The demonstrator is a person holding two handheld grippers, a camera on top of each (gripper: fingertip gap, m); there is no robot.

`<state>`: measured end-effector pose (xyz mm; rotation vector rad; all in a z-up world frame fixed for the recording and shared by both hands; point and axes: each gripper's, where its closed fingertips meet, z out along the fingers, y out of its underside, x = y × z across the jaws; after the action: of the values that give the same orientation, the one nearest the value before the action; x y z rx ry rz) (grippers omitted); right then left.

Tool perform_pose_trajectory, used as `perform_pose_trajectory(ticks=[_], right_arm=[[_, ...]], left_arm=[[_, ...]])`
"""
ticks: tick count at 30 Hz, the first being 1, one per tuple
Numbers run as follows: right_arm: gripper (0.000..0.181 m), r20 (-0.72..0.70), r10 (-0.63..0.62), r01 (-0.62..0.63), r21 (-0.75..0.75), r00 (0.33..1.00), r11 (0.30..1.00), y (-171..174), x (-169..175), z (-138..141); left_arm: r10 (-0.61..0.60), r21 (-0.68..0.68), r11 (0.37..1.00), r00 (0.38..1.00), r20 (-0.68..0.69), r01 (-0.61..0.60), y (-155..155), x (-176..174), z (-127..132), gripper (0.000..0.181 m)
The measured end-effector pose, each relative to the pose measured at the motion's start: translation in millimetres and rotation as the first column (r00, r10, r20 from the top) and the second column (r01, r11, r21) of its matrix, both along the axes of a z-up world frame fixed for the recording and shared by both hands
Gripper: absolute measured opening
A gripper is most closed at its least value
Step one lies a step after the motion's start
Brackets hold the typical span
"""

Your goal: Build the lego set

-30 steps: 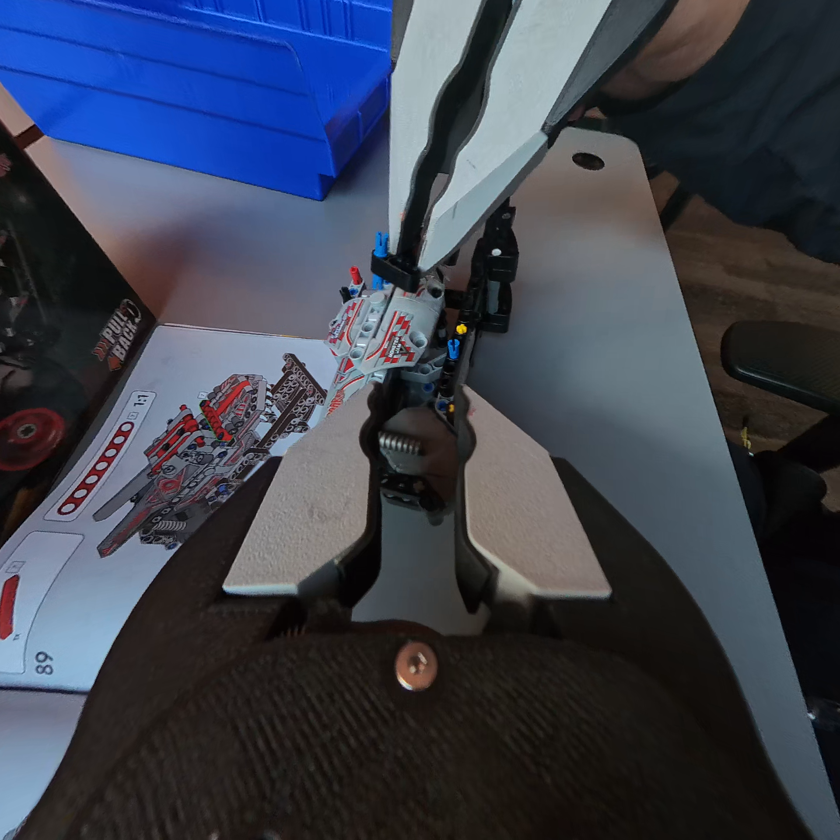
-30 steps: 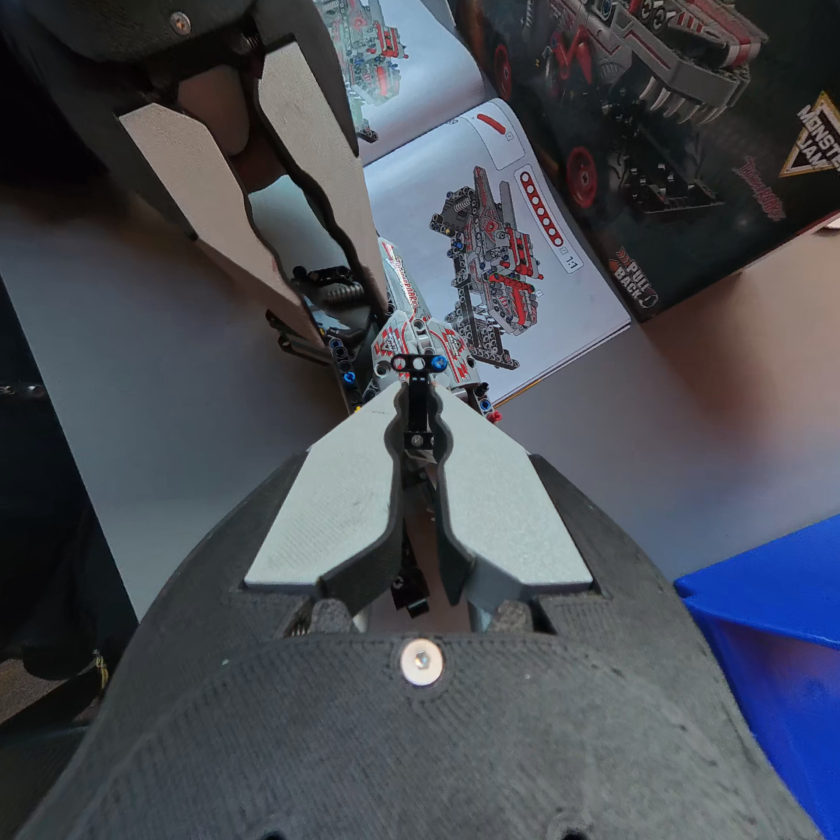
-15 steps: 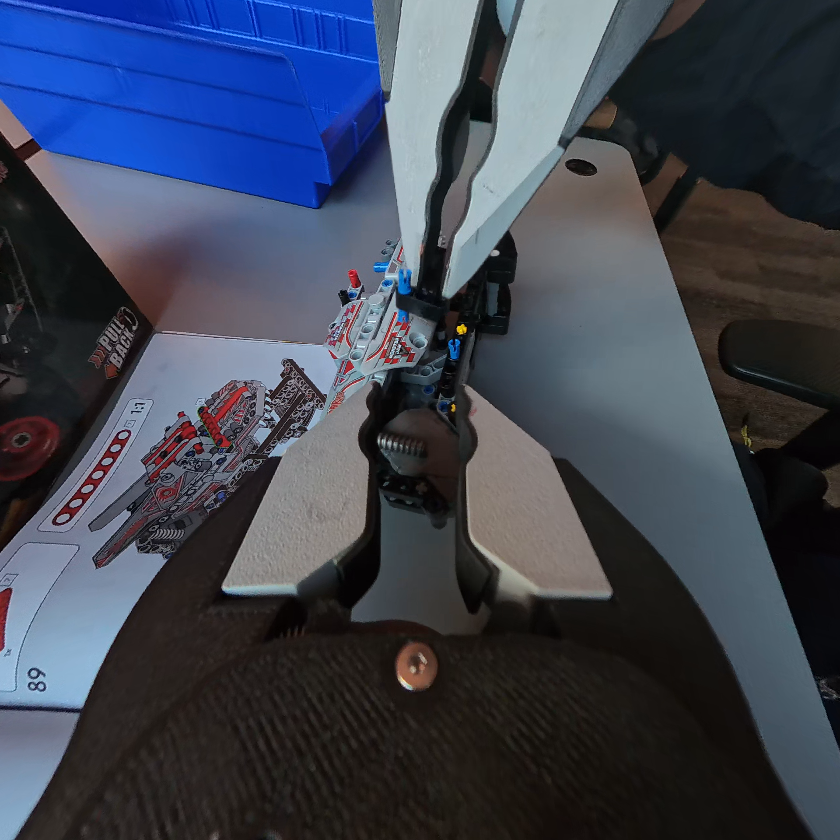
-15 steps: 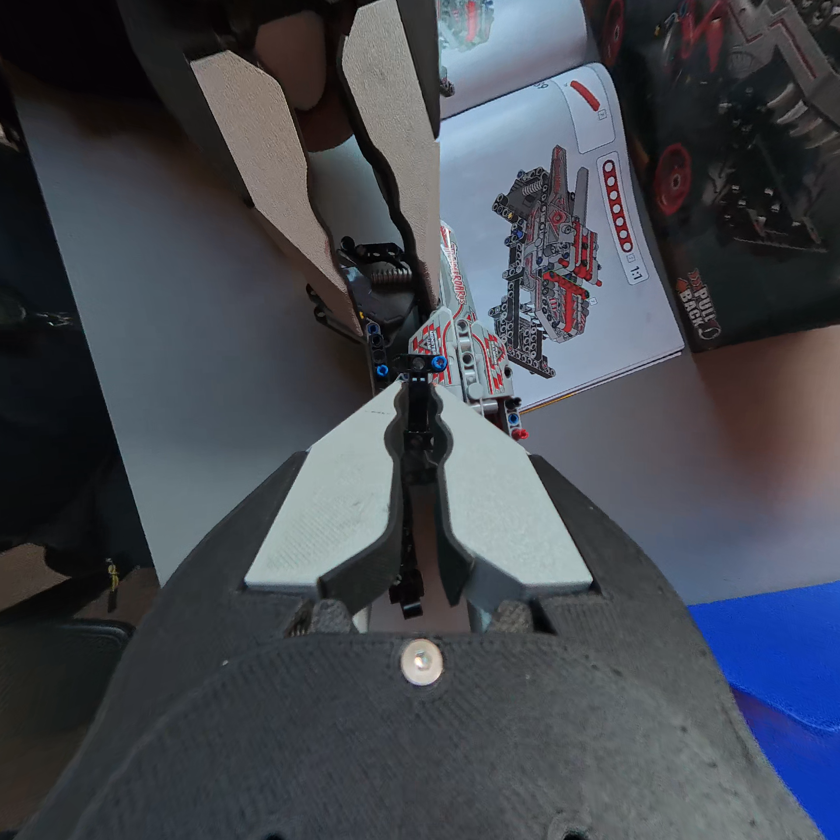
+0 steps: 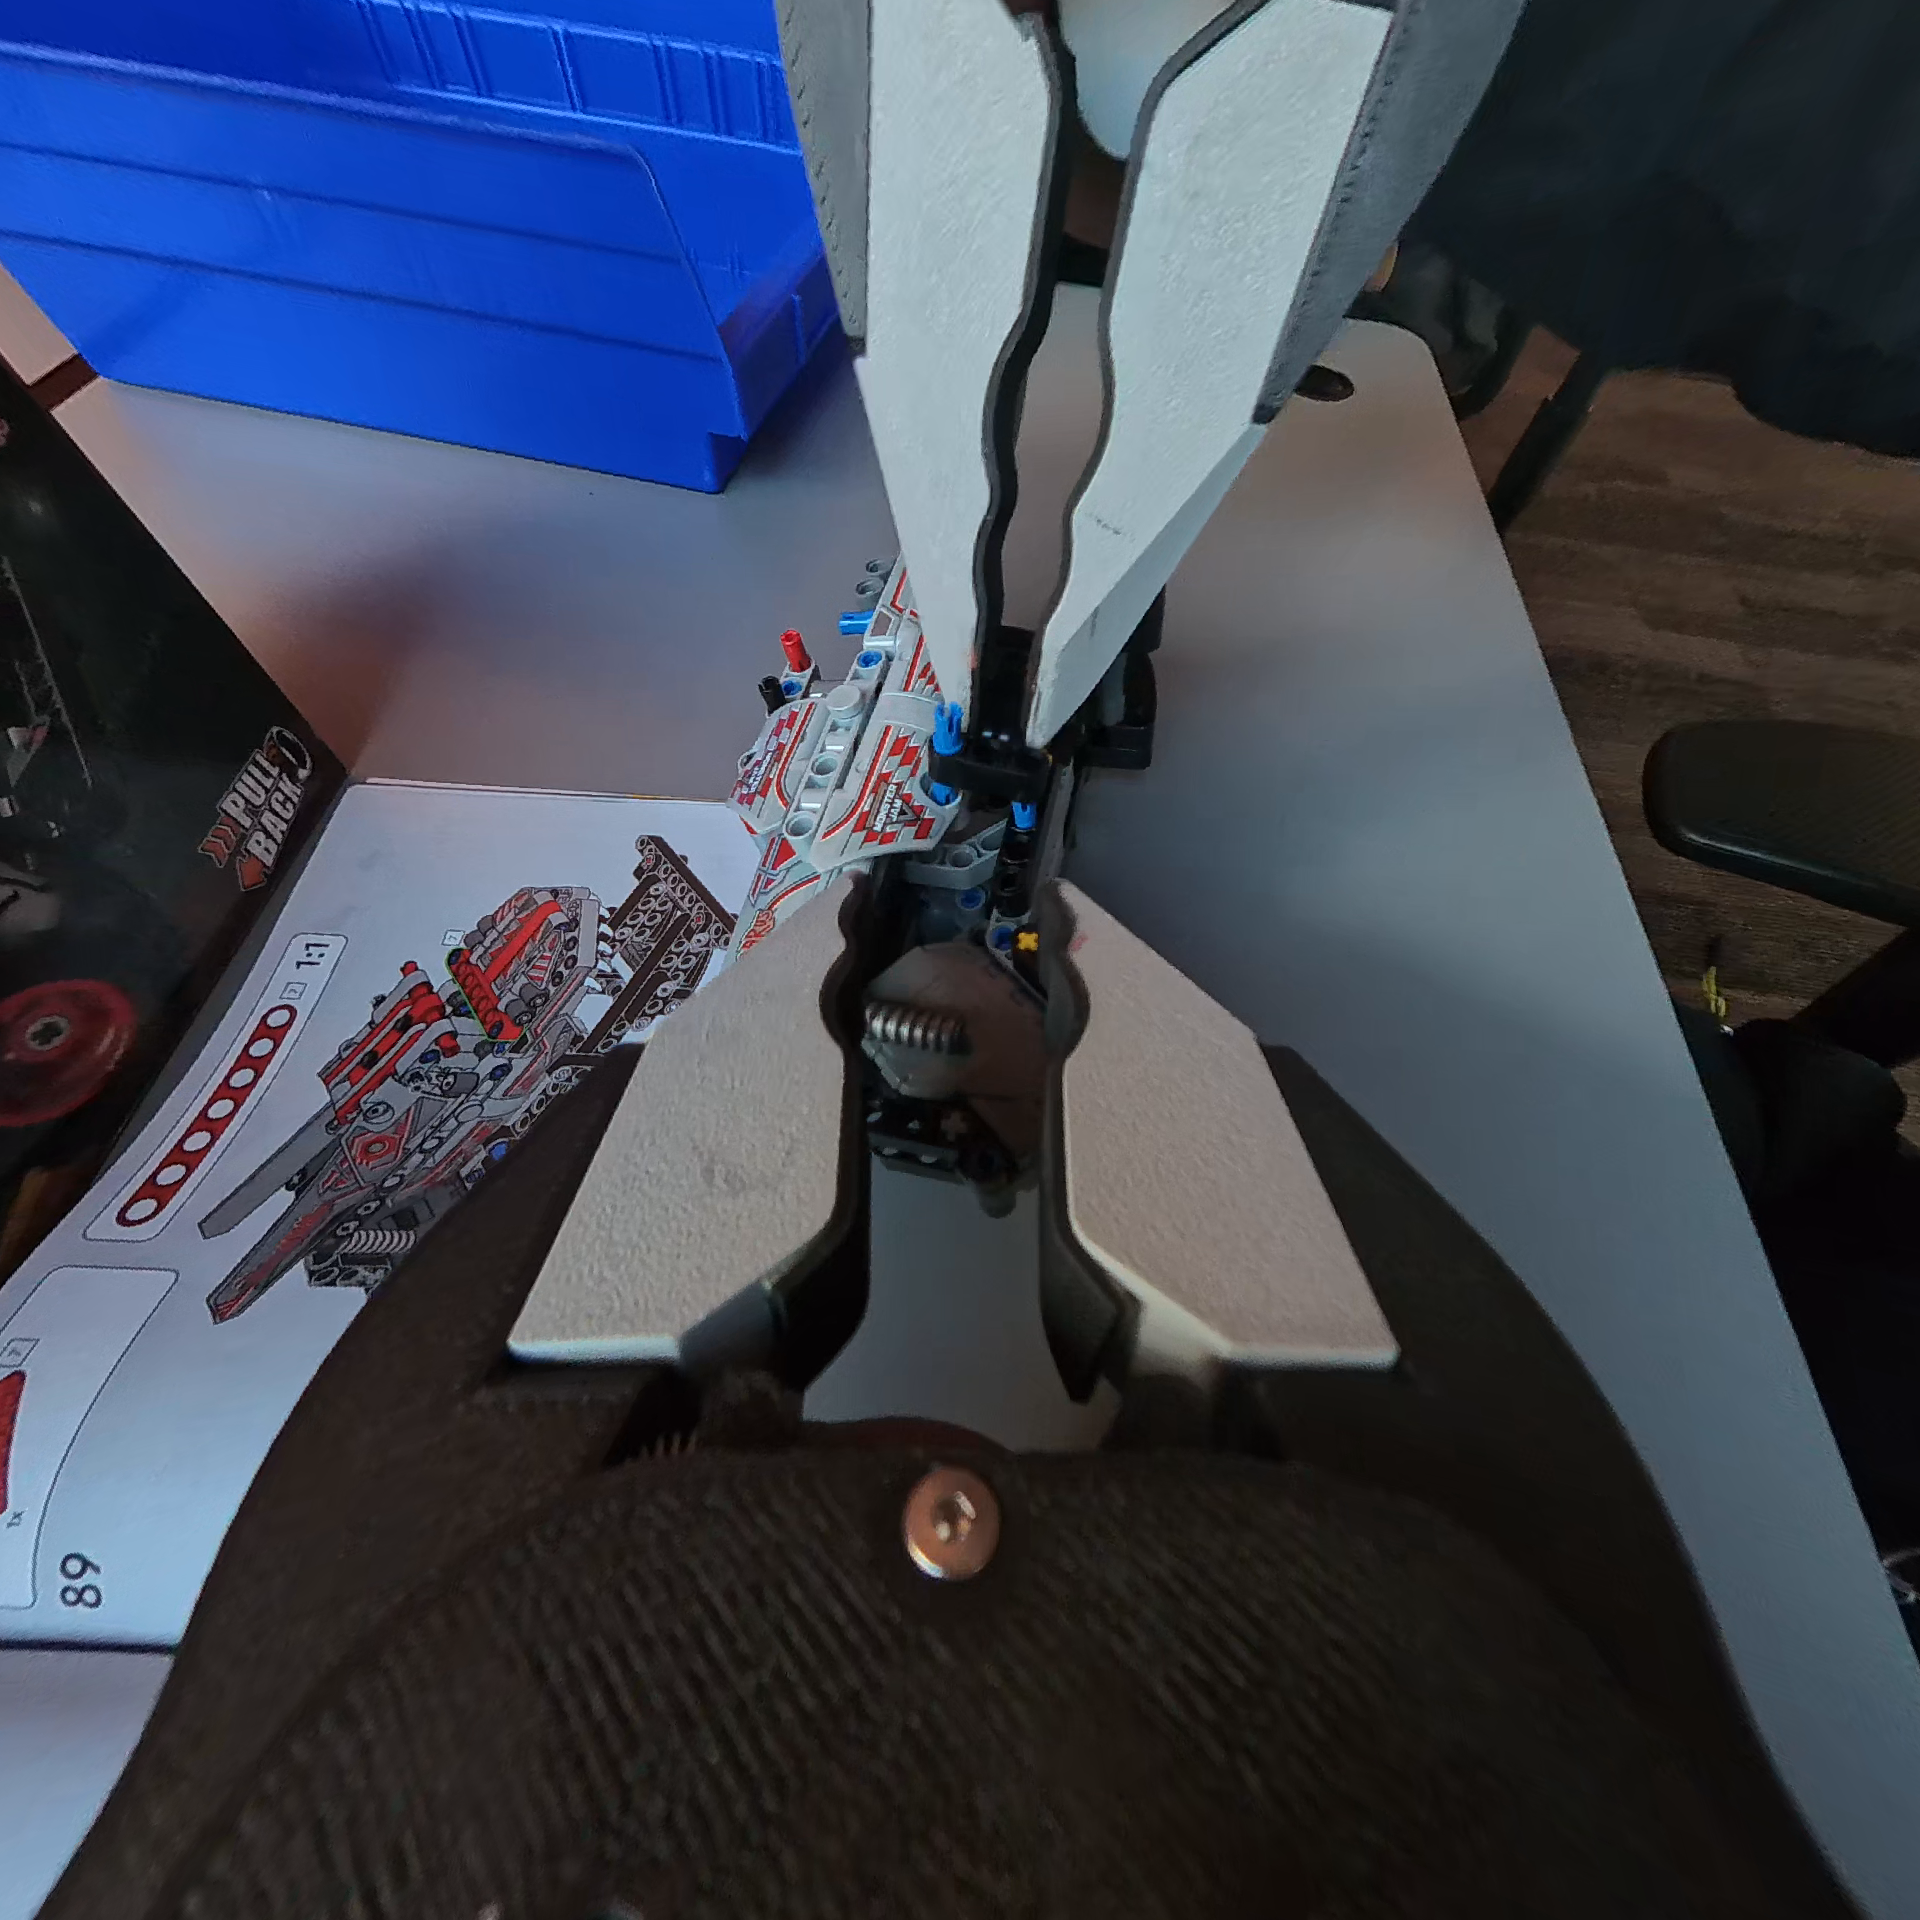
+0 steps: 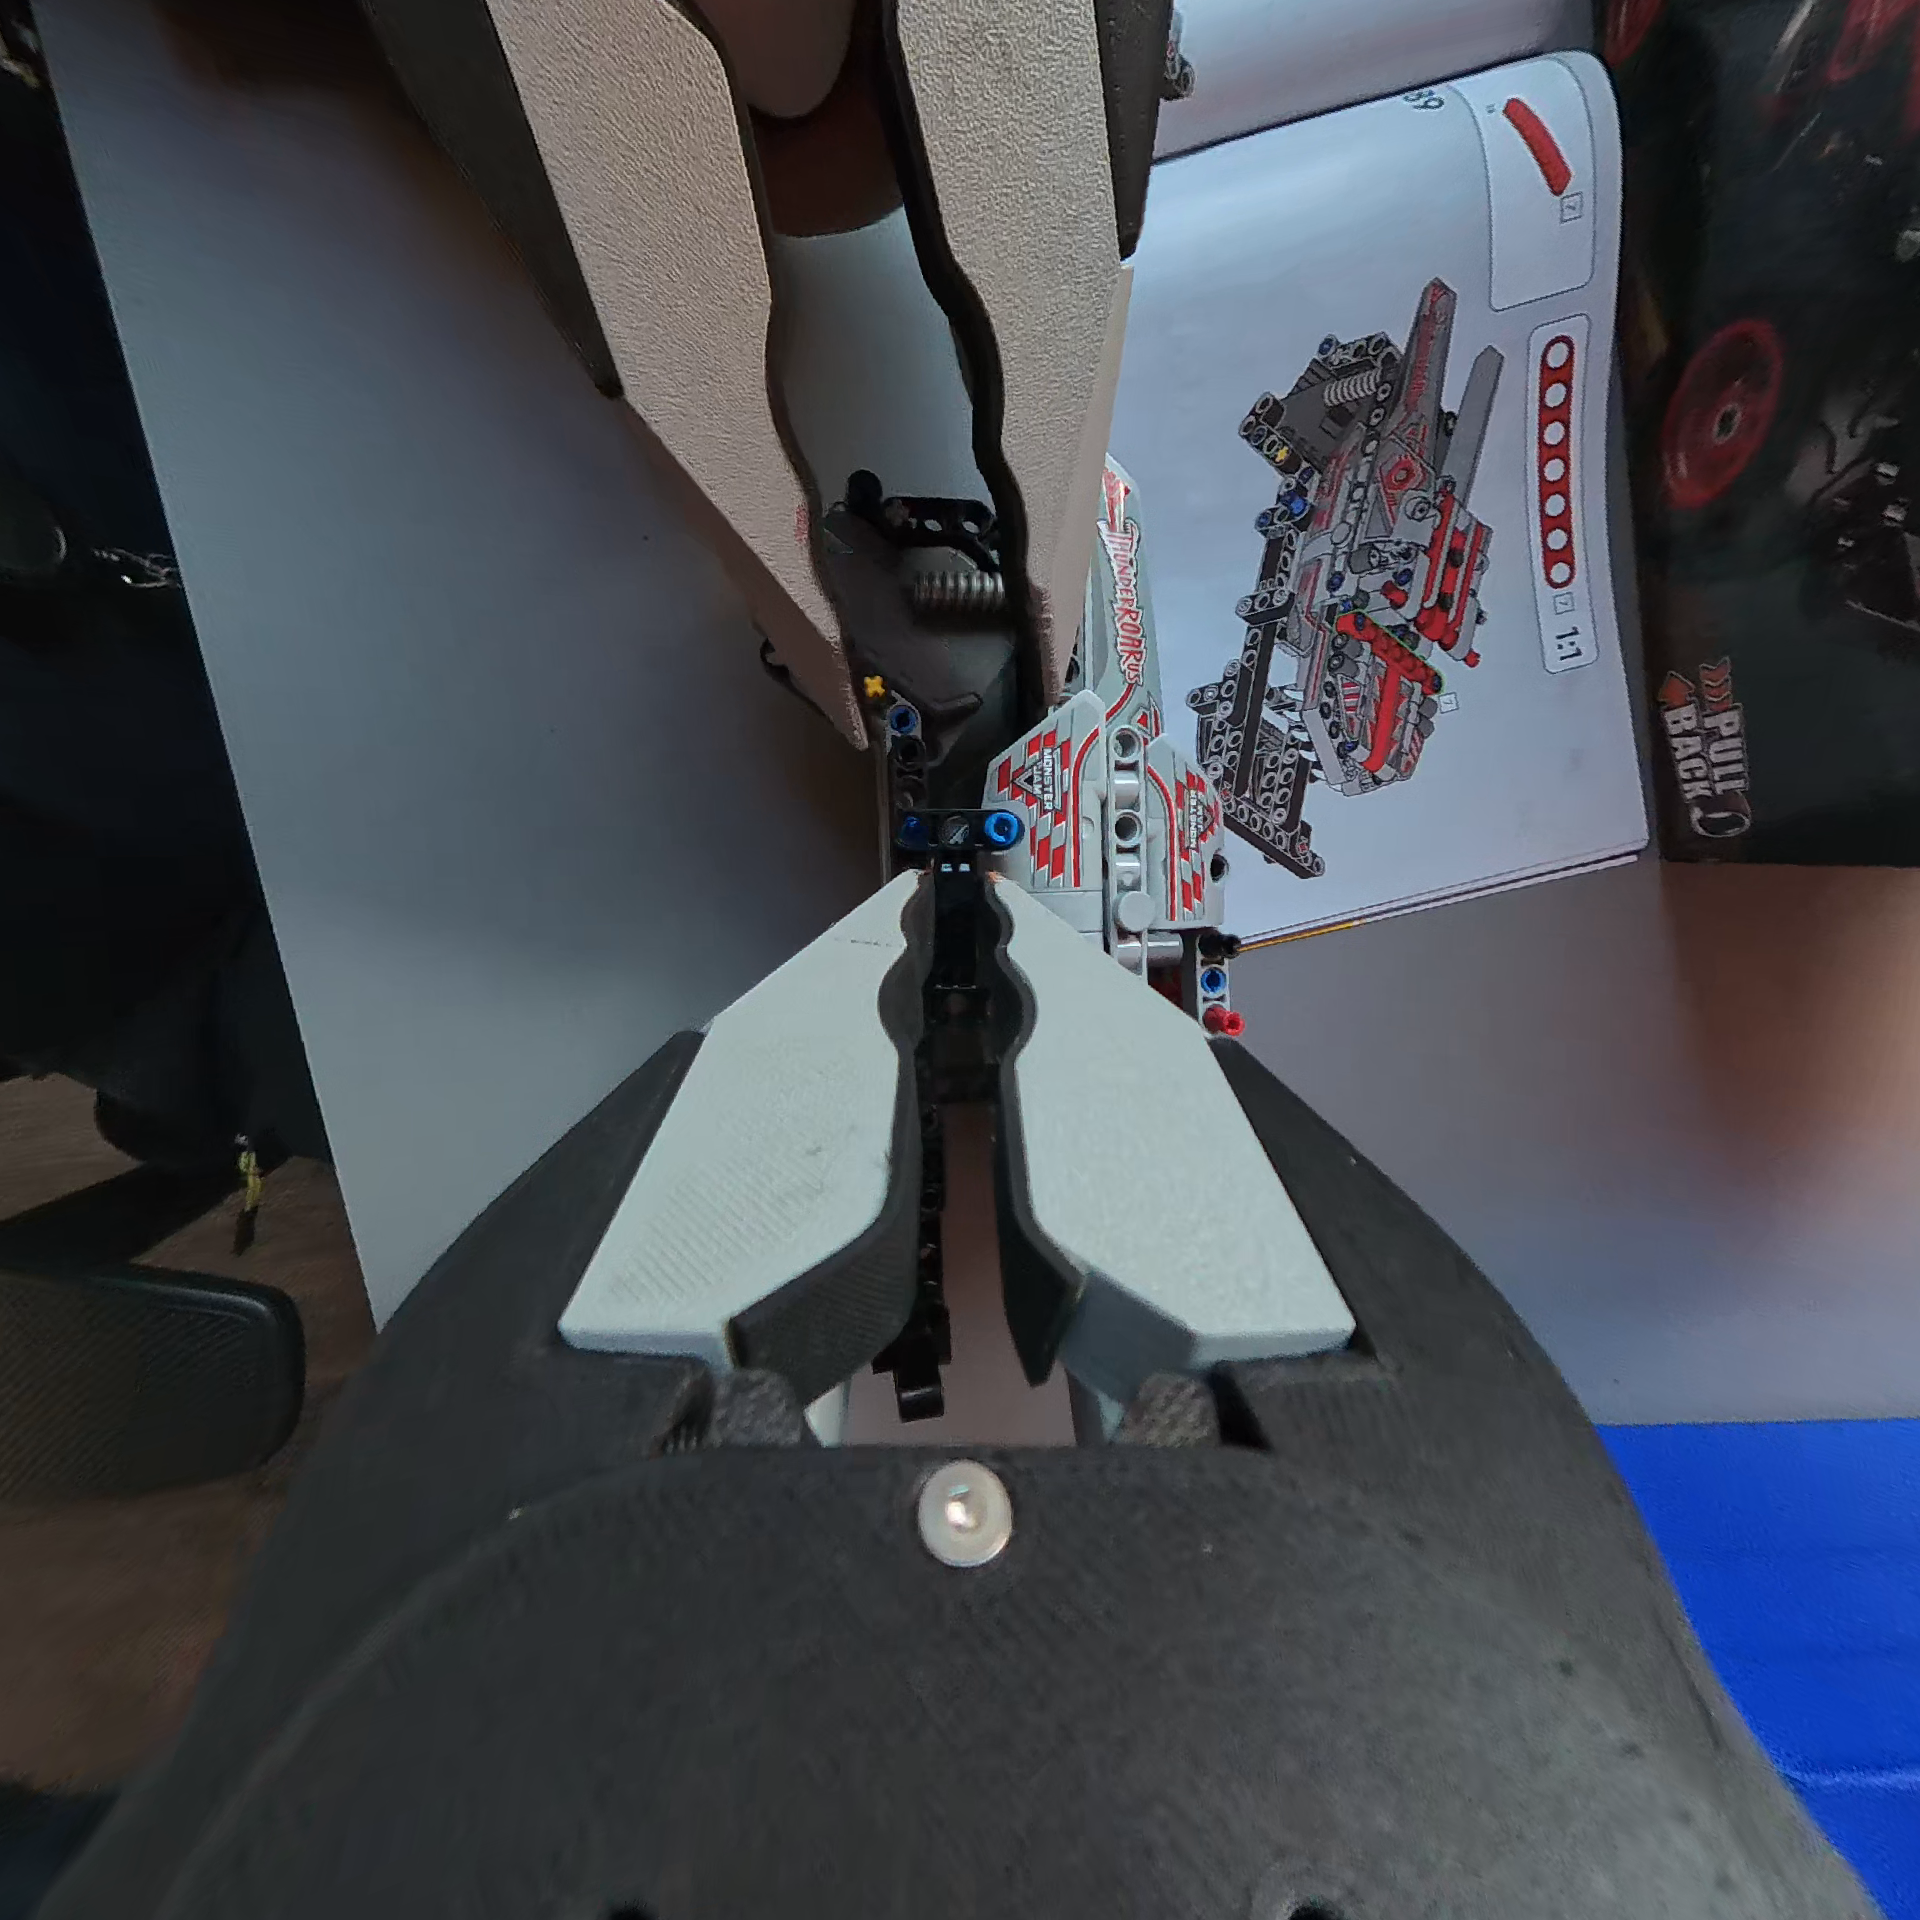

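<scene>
A grey, red and black lego model (image 5: pixel 842 790) stands on the grey table. My left gripper (image 5: pixel 951 914) is shut on the model's black end with the metal spring (image 5: pixel 914 1034). My right gripper (image 6: pixel 961 883) is shut on a black lego piece (image 6: pixel 956 831) with blue pins, its tip against the model's black side beam (image 6: pixel 904 758). In the left wrist view the right gripper (image 5: pixel 1003 675) comes down from above with that black piece (image 5: pixel 987 769) at its tips. In the right wrist view the left gripper (image 6: pixel 951 717) holds the model (image 6: pixel 1122 821) from the far side.
An open instruction booklet (image 5: pixel 239 1091) lies left of the model, also in the right wrist view (image 6: pixel 1371 499). The dark set box (image 5: pixel 104 831) lies beyond it. A blue bin (image 5: pixel 416 260) stands at the back. The table edge (image 5: pixel 1579 831) and an office chair armrest (image 5: pixel 1787 810) are on the right. Left and right tips are no more than a few centimetres apart.
My right gripper has moved the black piece with blue pins sideways across the top of the model to its black side beam. My left gripper keeps its hold on the model.
</scene>
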<state>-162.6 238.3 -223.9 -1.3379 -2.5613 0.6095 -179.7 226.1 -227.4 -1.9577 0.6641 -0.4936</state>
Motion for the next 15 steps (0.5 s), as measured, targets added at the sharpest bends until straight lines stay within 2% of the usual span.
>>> perform_pose_trajectory(ticks=[1,9,15], right_arm=[[0.005,0.008,0.006,-0.005,-0.006,1.000,1.000,0,0,0],[0.005,0.116,0.030,-0.015,-0.126,0.993,0.992,1,1,0],[0.005,0.153,0.024,0.000,-0.155,0.988,0.988,1,1,0]], left_arm=[[-0.005,0.006,1.000,1.000,0.005,0.005,0,1,1,0.028],[-0.036,0.038,0.999,0.999,0.020,0.035,4,5,9,0.029],[-0.083,0.057,0.995,0.997,-0.003,0.083,7,13,12,0.032]])
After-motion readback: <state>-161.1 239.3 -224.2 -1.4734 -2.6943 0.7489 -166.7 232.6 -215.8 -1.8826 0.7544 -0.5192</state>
